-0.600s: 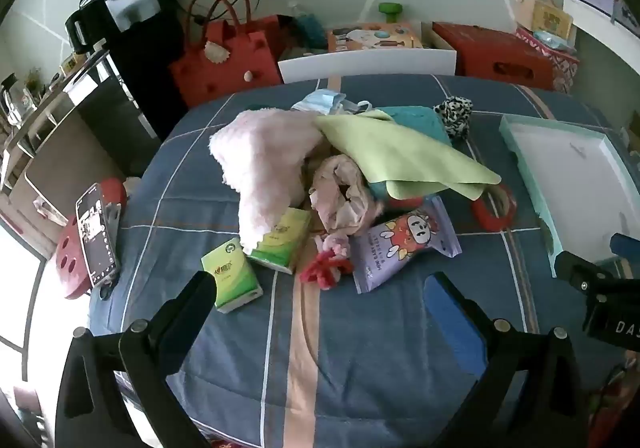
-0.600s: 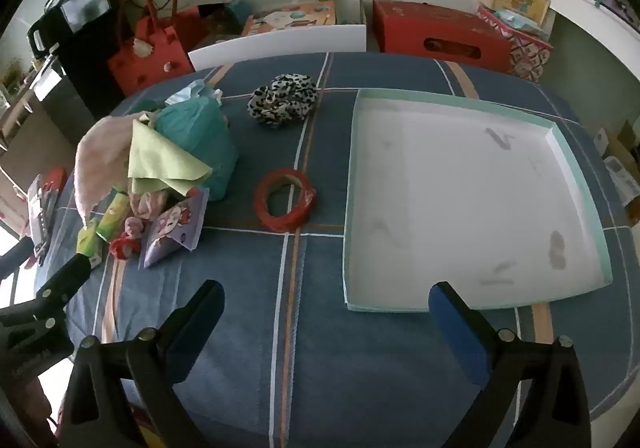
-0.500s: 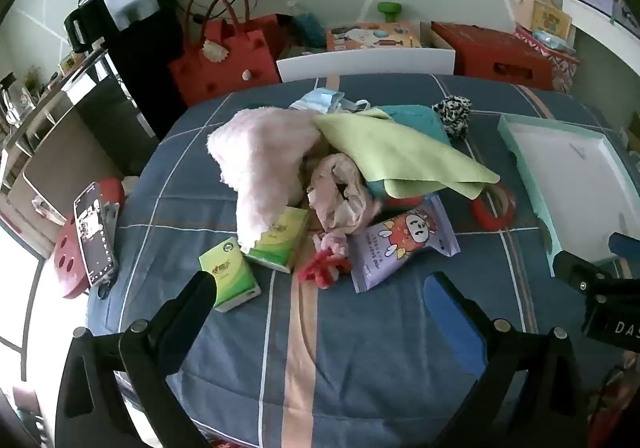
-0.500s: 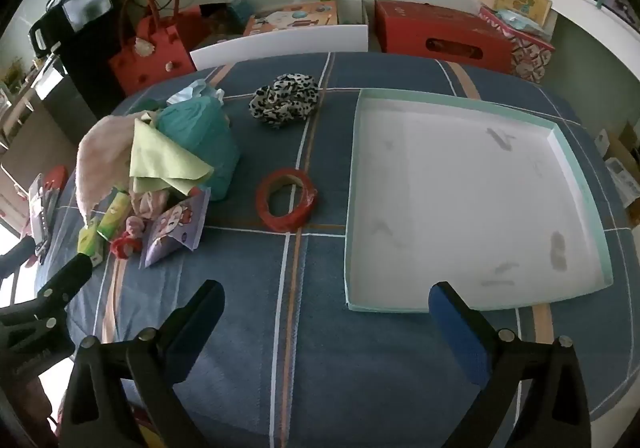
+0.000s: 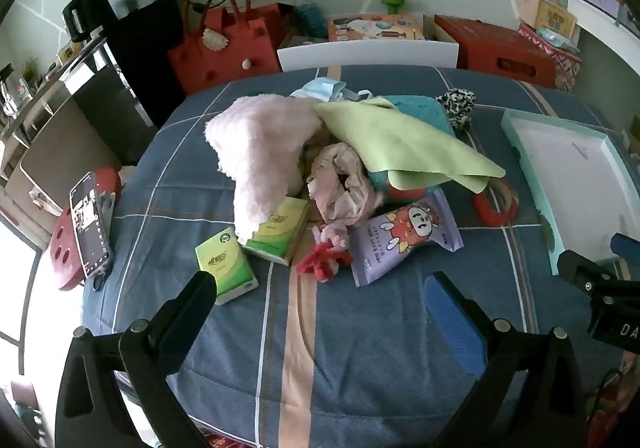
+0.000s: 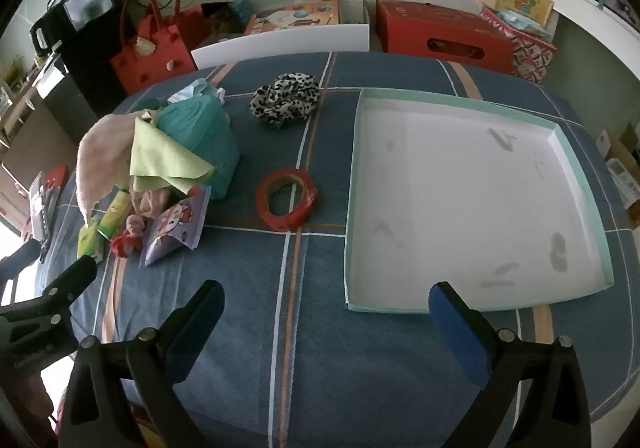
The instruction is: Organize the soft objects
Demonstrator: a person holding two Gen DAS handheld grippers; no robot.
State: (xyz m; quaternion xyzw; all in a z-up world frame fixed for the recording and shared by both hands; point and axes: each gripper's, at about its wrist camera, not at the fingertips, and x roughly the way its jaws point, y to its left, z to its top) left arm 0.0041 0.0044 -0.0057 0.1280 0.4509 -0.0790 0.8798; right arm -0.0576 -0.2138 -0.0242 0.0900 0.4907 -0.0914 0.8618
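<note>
Green tissue packs [image 5: 276,232]: two; red tape roll [image 6: 287,199]: one; both claws, left claw [image 5: 320,298] and right claw [image 6: 326,306], gape apart, holding nothing.

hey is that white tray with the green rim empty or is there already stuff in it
Empty. The tray shows only its bare white floor with a few grey smudges; the scrunchie, tape roll and cloth pile all lie outside it on the tablecloth.

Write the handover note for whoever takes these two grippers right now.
Left gripper: open, empty, above the cloth before the pile.
Right gripper: open, empty, by the near edge of the tray.
Things: pink fluffy cloth, green cloth and teal cloth are heaped with tissue packs and a purple pouch; leopard scrunchie and red tape roll lie apart.
Done: nothing; the tray holds nothing.
Left: sort all soft items.
</note>
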